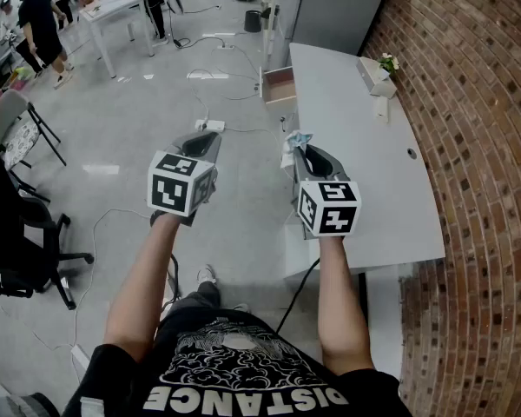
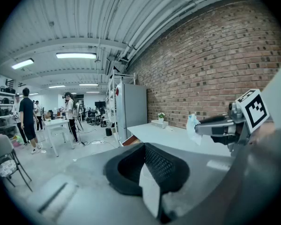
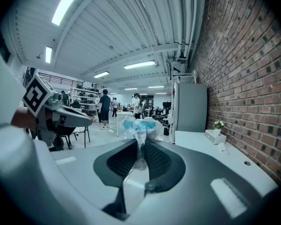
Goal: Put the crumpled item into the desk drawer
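While I scan head view: right gripper pinches crumpled item over desk left edge; open drawer lies straight ahead, well apart, right hand nearer. Left gripper view: left gripper pressed together, empty. Right gripper view: crumpled item wedged between jaws, bulk sticking out past tips.

The left tool has its jaws together, nothing between them. At the near end of the white table, the right tool pinches a pale crumpled item. An open drawer juts from the table's left side, and a potted plant stands at the table's far end.
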